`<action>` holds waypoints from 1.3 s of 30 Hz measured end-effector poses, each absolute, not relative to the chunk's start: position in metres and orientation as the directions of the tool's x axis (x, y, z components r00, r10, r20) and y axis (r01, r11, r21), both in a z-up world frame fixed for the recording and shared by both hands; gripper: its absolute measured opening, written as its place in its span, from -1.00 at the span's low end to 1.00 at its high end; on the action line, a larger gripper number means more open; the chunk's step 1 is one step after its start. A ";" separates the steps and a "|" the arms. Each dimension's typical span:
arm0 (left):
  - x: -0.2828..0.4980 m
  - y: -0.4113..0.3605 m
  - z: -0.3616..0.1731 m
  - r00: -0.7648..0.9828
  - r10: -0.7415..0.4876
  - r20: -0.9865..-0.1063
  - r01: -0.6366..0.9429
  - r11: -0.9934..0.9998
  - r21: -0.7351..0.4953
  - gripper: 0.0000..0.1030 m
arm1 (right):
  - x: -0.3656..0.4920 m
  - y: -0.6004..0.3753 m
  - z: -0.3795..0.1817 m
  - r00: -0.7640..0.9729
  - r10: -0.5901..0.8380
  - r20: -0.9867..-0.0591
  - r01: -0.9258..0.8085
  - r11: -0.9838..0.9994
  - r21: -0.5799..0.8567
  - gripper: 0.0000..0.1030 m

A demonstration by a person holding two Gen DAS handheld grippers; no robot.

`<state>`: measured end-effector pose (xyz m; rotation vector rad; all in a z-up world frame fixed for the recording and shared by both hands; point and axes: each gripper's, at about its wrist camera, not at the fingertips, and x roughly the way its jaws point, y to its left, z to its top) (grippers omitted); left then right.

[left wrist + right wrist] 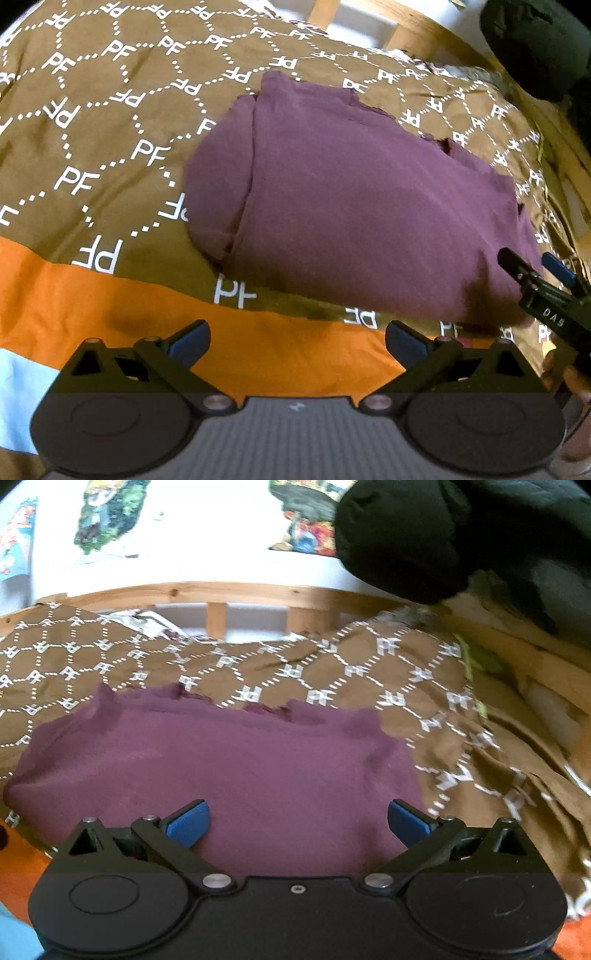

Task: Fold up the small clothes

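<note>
A folded purple garment (351, 199) lies on a brown bedspread printed with white "PF" marks (110, 129). My left gripper (297, 345) is open and empty, above the orange stripe just in front of the garment's near edge. My right gripper (298, 823) is open and empty, right over the near part of the same purple garment (221, 768). The right gripper also shows in the left wrist view (535, 269) at the garment's right corner, fingers apart.
The bedspread has an orange band (110, 306) and a light blue patch (18, 387) at the near side. A wooden bed frame (221, 590) runs along the far edge. A black bundle of cloth (443, 535) sits at the far right.
</note>
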<state>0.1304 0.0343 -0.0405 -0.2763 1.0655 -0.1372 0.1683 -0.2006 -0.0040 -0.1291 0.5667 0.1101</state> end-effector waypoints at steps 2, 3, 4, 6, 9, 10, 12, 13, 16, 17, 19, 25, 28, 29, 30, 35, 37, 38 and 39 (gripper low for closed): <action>0.133 0.039 -0.042 0.482 -0.239 -0.843 -0.054 0.952 -0.301 0.99 | 0.174 -0.193 -0.010 0.842 0.147 -0.519 -0.199 0.979 -0.045 0.99; 0.133 0.043 -0.042 0.487 -0.240 -0.840 -0.065 0.949 -0.309 0.99 | 0.177 -0.190 -0.013 0.839 0.188 -0.511 -0.232 0.972 -0.023 0.99; 0.133 0.046 -0.043 0.492 -0.239 -0.837 -0.073 0.947 -0.313 0.99 | 0.180 -0.186 -0.016 0.829 0.218 -0.514 -0.258 0.966 -0.005 0.99; 0.134 0.052 -0.043 0.503 -0.230 -0.833 -0.093 0.944 -0.316 0.99 | 0.185 -0.179 -0.022 0.821 0.237 -0.519 -0.275 0.962 0.004 0.99; 0.137 0.056 -0.044 0.502 -0.235 -0.832 -0.112 0.937 -0.332 0.99 | 0.190 -0.167 -0.030 0.820 0.203 -0.535 -0.261 0.965 -0.034 0.99; 0.139 0.056 -0.045 0.499 -0.237 -0.833 -0.116 0.935 -0.335 0.99 | 0.192 -0.165 -0.034 0.819 0.187 -0.543 -0.251 0.967 -0.046 0.99; 0.141 0.054 -0.045 0.498 -0.236 -0.834 -0.113 0.936 -0.333 0.99 | 0.197 -0.164 -0.041 0.805 0.174 -0.567 -0.240 0.970 -0.043 0.99; 0.141 0.053 -0.045 0.498 -0.236 -0.834 -0.108 0.938 -0.330 0.99 | 0.199 -0.166 -0.044 0.797 0.173 -0.579 -0.234 0.972 -0.032 0.99; 0.143 0.051 -0.046 0.499 -0.235 -0.834 -0.101 0.940 -0.325 0.99 | 0.203 -0.169 -0.052 0.782 0.180 -0.597 -0.228 0.974 -0.005 0.99; 0.144 0.050 -0.047 0.499 -0.238 -0.833 -0.103 0.939 -0.329 0.99 | 0.204 -0.170 -0.054 0.778 0.184 -0.601 -0.228 0.974 0.003 0.99; 0.146 0.050 -0.048 0.503 -0.247 -0.828 -0.113 0.931 -0.346 0.99 | 0.202 -0.170 -0.058 0.773 0.184 -0.607 -0.227 0.974 0.006 0.99; 0.154 0.051 -0.055 0.513 -0.264 -0.816 -0.149 0.910 -0.388 0.99 | 0.198 -0.167 -0.062 0.785 0.173 -0.595 -0.224 0.974 -0.013 0.99; 0.154 0.051 -0.056 0.511 -0.266 -0.817 -0.142 0.912 -0.385 0.99 | 0.198 -0.168 -0.062 0.787 0.173 -0.593 -0.223 0.975 -0.011 0.99; 0.154 0.051 -0.056 0.511 -0.267 -0.817 -0.140 0.912 -0.386 0.99 | 0.198 -0.168 -0.062 0.787 0.174 -0.592 -0.223 0.975 -0.010 0.99; 0.154 0.052 -0.056 0.510 -0.268 -0.817 -0.140 0.912 -0.386 0.99 | 0.198 -0.168 -0.062 0.787 0.173 -0.592 -0.223 0.975 -0.011 0.99; 0.163 0.058 -0.056 0.527 -0.269 -0.806 -0.171 0.896 -0.411 0.99 | 0.197 -0.167 -0.062 0.792 0.169 -0.587 -0.219 0.976 -0.013 0.99; 0.170 0.063 -0.058 0.554 -0.270 -0.788 -0.200 0.875 -0.441 0.99 | 0.196 -0.167 -0.062 0.793 0.168 -0.586 -0.218 0.976 -0.015 0.99; 0.173 0.065 -0.060 0.566 -0.269 -0.780 -0.213 0.866 -0.453 0.99 | 0.196 -0.167 -0.062 0.793 0.168 -0.585 -0.218 0.976 -0.015 0.99; 0.176 0.067 -0.063 0.578 -0.267 -0.771 -0.222 0.858 -0.463 0.99 | 0.196 -0.167 -0.062 0.793 0.167 -0.586 -0.217 0.976 -0.014 0.99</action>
